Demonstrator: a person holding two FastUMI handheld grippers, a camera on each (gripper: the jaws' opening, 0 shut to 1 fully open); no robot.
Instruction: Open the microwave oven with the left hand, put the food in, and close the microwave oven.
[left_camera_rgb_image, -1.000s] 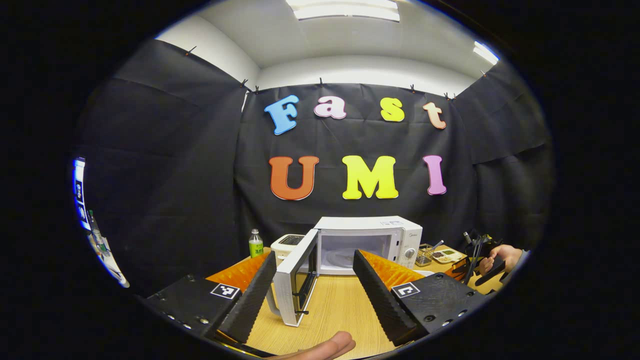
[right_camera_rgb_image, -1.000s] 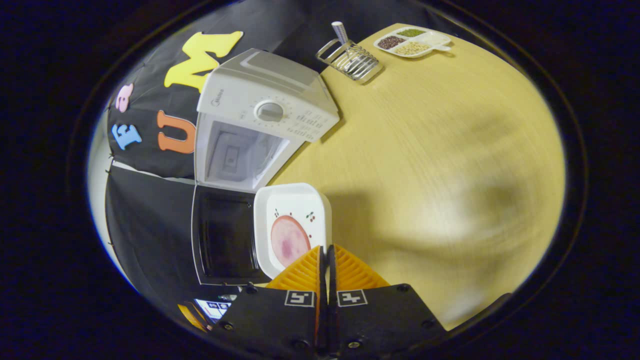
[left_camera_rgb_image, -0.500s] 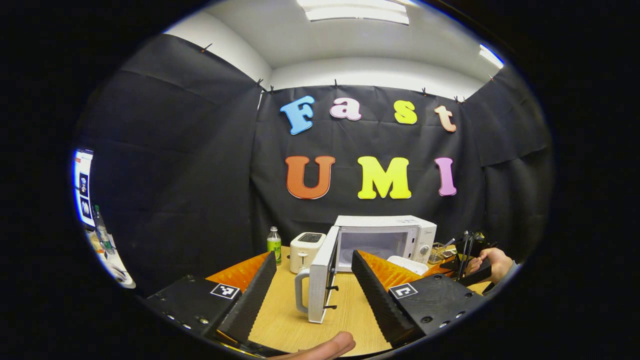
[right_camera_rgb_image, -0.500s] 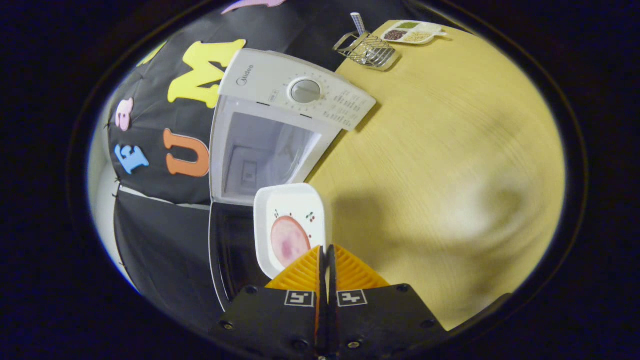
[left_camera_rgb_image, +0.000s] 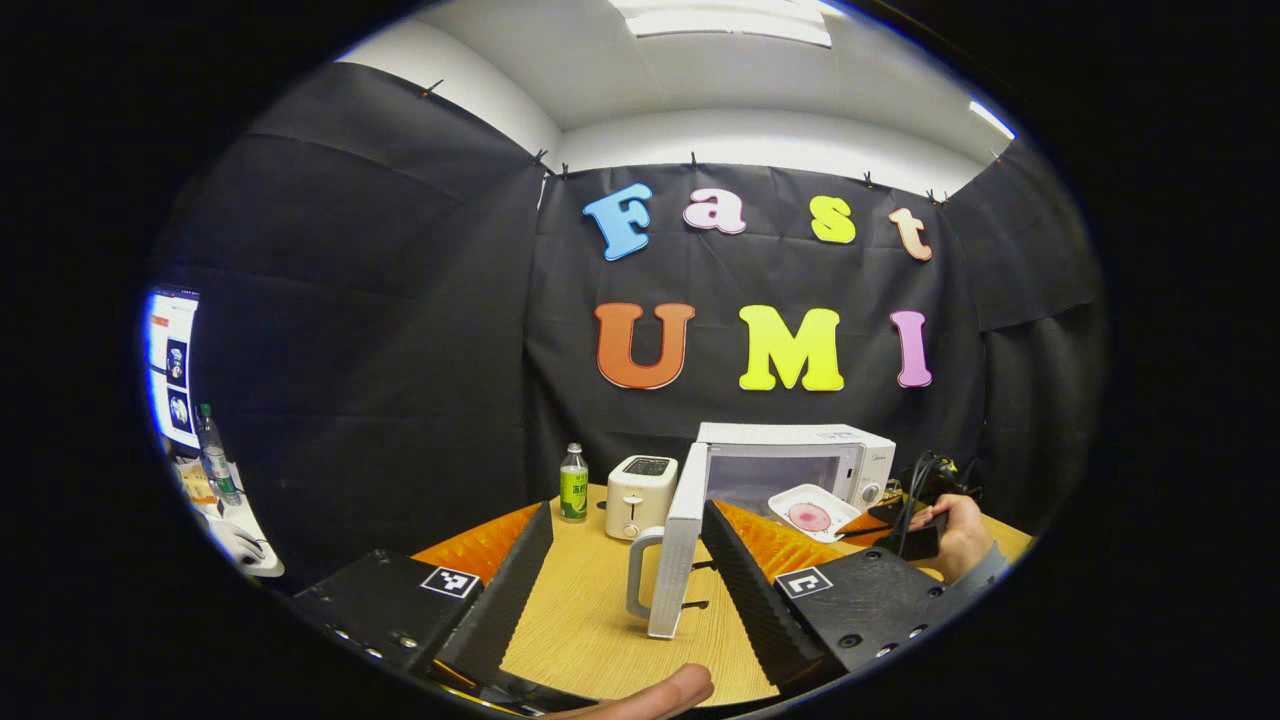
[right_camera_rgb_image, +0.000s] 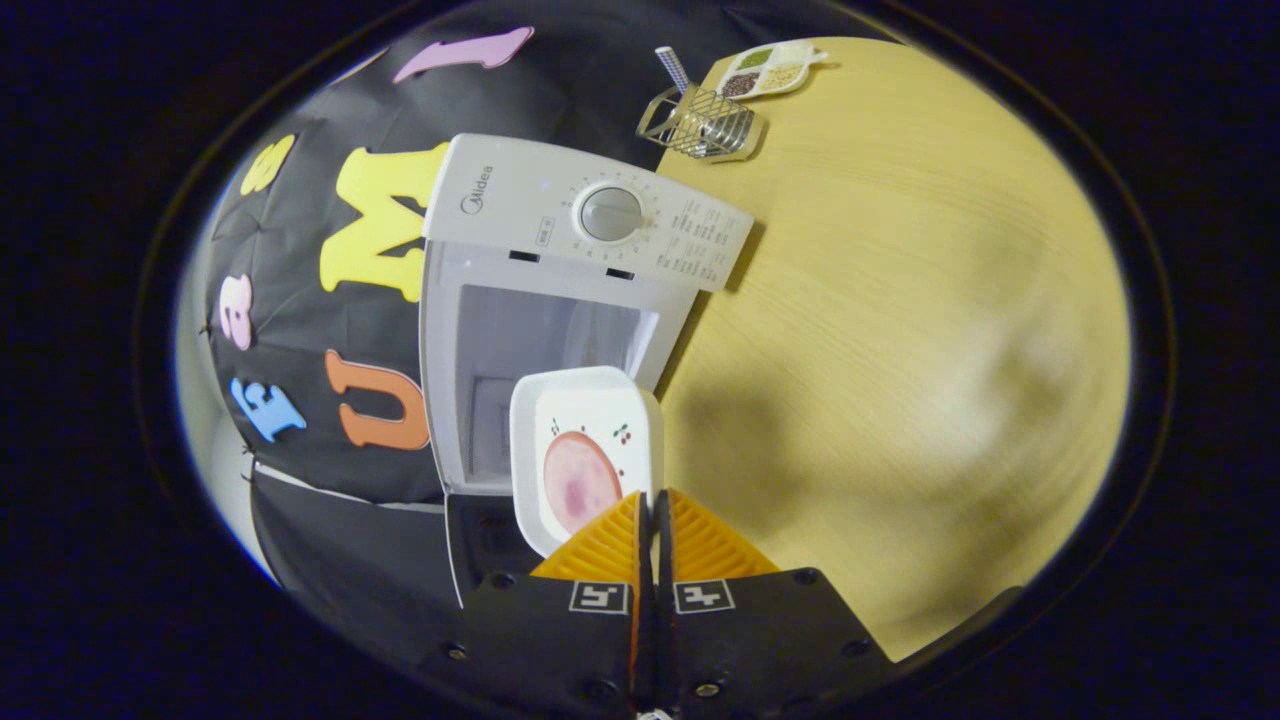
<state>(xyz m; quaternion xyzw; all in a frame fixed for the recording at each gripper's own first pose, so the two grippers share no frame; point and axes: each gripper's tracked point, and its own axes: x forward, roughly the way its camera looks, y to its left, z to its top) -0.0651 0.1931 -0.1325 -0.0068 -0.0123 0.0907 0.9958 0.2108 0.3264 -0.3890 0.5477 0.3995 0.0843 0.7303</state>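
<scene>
Between the fingers of my left tool (left_camera_rgb_image: 625, 560), which stand wide apart and grip nothing, the microwave door (left_camera_rgb_image: 678, 540) stands swung out, edge-on to me, its handle (left_camera_rgb_image: 640, 575) toward the left finger but touching neither. My left tool's view takes in what the other misses: a toaster (left_camera_rgb_image: 640, 496) and a green-labelled bottle (left_camera_rgb_image: 572, 484) on the desk (left_camera_rgb_image: 590, 640) left of the door, and, off to the right, my other hand (left_camera_rgb_image: 955, 530) carrying the white dish (left_camera_rgb_image: 812, 513) toward the microwave (left_camera_rgb_image: 800, 465).

From my right tool's view I look down on things. My right tool (right_camera_rgb_image: 655, 520) is clenched on the near rim of the dish (right_camera_rgb_image: 585, 450), both fingers pressed together over its edge. A round pink slice of food (right_camera_rgb_image: 578, 480) lies in the dish, which hangs just in front of the open microwave (right_camera_rgb_image: 560, 300) cavity, not yet inside. Its dial (right_camera_rgb_image: 610, 213) shows on the control panel. Farther along the desk (right_camera_rgb_image: 900, 330) stand a wire basket (right_camera_rgb_image: 700, 125) with a striped stick in it and, just past it, a divided tray (right_camera_rgb_image: 765, 72) holding dark, green and pale grains, each kind in a compartment of its own.
</scene>
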